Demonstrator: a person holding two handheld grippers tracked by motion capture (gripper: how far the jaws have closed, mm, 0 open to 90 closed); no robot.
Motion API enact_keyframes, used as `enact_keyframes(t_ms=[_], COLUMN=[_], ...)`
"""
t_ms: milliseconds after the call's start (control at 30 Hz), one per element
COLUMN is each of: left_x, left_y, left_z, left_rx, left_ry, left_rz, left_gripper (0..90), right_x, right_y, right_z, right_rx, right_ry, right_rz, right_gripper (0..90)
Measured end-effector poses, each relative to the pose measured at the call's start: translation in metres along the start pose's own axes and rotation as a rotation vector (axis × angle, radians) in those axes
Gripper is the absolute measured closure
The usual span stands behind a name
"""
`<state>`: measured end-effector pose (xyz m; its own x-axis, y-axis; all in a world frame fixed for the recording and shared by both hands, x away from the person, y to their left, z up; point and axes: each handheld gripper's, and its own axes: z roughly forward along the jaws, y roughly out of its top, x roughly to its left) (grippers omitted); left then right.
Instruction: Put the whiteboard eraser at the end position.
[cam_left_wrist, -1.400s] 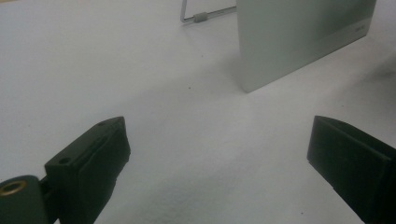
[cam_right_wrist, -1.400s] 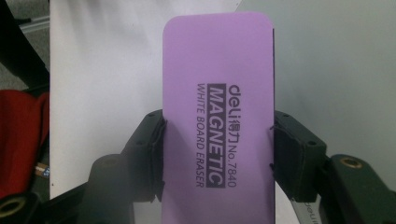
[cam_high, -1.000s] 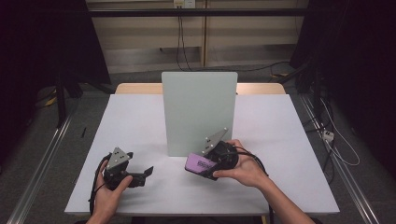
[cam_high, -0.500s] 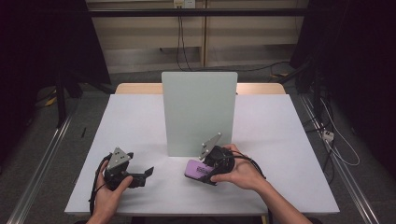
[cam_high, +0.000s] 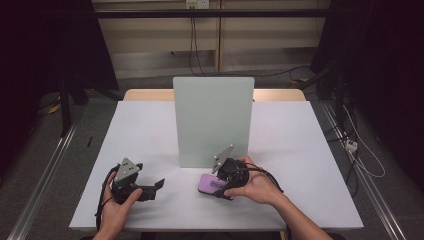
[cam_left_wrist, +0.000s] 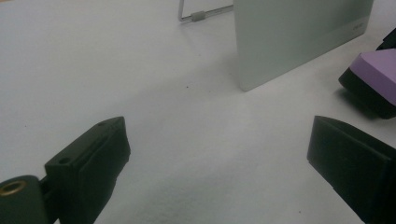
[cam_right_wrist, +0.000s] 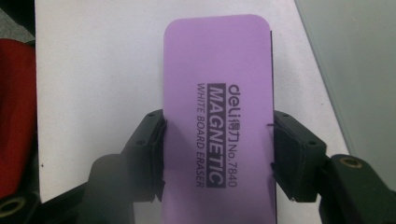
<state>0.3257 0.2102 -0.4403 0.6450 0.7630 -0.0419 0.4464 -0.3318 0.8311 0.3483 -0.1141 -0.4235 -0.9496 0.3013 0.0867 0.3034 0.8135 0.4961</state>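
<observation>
A purple whiteboard eraser (cam_right_wrist: 217, 93) with black print and a black underside sits between the jaws of my right gripper (cam_right_wrist: 217, 149), which is shut on its long sides. In the high view the eraser (cam_high: 209, 184) is low over the white table (cam_high: 300, 145), just in front of the upright pale green board (cam_high: 212, 120); my right gripper (cam_high: 214, 186) holds it from the right. My left gripper (cam_high: 155, 187) rests at the front left, jaws wide open on nothing. Between its fingers (cam_left_wrist: 93, 158) I see bare table, with the eraser (cam_left_wrist: 378, 79) at the far right.
The board (cam_left_wrist: 299, 32) stands on a thin wire foot (cam_left_wrist: 198, 16) near the table's middle. Something red (cam_right_wrist: 16, 116) lies past the table's edge in the right gripper view. Cables trail from both grippers toward the front edge.
My right gripper has carried the eraser a little toward the front edge and tilted slightly. The left gripper has stayed put.
</observation>
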Motion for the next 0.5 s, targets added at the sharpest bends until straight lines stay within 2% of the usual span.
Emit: enact_keyframes(t_ms=[267, 367, 500], left_x=[0.0004, 0.0008, -0.0008], left_y=[0.0005, 0.0011, 0.0011], left_z=[0.0011, 0.0018, 0.0023], left_rx=[-0.004, 0.001, 0.003], left_ry=[-0.002, -0.001, 0.002], left_rz=[-0.009, -0.001, -0.009], left_gripper=[5.5, 5.5, 5.5], right_x=[0.0002, 0.0, -0.0007], right_y=[-0.0012, -0.0025, -0.0042], right_z=[0.0035, 0.0052, 0.0057], right_rx=[-0.005, -0.017, -0.031], right_ry=[0.002, 0.002, 0.003], right_rz=[0.005, 0.009, 0.007], right_gripper=[41.3, 41.2, 41.2])
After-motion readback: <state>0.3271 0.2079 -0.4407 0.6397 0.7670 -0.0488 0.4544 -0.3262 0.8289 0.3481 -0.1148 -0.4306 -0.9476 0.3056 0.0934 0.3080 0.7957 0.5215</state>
